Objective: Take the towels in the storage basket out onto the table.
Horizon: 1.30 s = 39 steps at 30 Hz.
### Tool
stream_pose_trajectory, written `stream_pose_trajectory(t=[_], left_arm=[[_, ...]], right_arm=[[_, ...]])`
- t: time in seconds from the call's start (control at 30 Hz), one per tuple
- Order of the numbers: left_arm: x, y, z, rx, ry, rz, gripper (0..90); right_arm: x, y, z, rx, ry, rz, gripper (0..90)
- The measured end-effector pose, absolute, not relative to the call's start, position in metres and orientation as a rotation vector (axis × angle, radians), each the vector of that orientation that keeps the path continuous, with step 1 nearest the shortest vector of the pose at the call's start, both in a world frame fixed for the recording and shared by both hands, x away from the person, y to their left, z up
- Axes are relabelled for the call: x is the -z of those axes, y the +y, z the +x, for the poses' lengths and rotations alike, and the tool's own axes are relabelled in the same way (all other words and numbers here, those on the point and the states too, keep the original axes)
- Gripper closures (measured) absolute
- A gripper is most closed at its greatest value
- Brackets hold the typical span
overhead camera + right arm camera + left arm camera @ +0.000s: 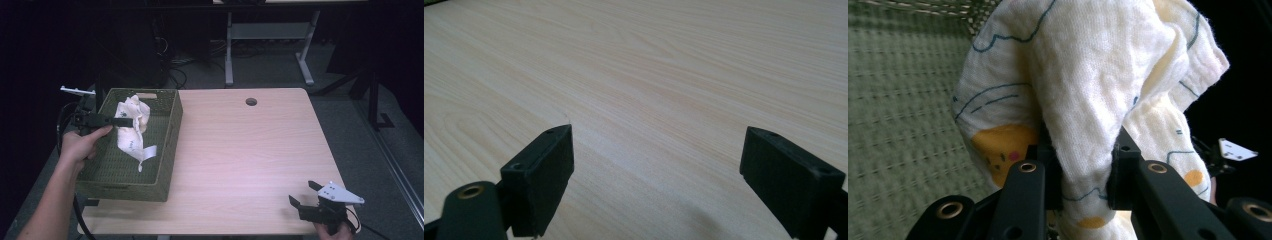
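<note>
A cream cloth [131,125] with blue lines and yellow patches hangs over the olive green basket [167,145] at the table's left. My left gripper [126,121] reaches in from the left and is shut on the cloth's upper part. Seen from the left gripper view, the bunched cloth [1083,100] is pinched between the two black jaws, with the left gripper [1084,172] closed tight on a fold. My right gripper [303,193] rests at the table's near right corner, open. From the right gripper view, my right gripper [656,165] has bare wood between its pads.
The light wood table [250,150] has a round cable hole [251,102] near its far edge. The woven basket wall [893,110] stands close behind the cloth. A grey desk frame [270,35] and cables lie on the floor beyond.
</note>
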State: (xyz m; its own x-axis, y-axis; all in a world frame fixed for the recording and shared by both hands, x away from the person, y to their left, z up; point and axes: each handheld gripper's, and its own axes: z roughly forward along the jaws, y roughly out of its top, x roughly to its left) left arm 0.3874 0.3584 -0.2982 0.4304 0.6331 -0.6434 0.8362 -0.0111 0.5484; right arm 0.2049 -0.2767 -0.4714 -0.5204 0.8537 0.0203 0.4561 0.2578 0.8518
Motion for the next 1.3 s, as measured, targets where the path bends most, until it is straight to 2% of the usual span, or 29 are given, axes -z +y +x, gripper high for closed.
stream_pose_trajectory(t=[0.3, 0.73, 1.3], left_arm=[[0.292, 0.339, 0.388, 0.327, 1.185, 1.693, 73.3], [0.285, 0.292, 0.391, 0.409, 1.064, 1.745, 73.3], [0.293, 0.245, 0.396, 0.476, 1.000, 1.795, 73.1]], right_arm=[[0.471, -0.277, 0.205, -1.179, 2.082, 1.188, 13.6], [0.470, -0.279, 0.204, -1.186, 2.071, 1.188, 13.6], [0.468, -0.279, 0.204, -1.196, 2.069, 1.180, 13.6]])
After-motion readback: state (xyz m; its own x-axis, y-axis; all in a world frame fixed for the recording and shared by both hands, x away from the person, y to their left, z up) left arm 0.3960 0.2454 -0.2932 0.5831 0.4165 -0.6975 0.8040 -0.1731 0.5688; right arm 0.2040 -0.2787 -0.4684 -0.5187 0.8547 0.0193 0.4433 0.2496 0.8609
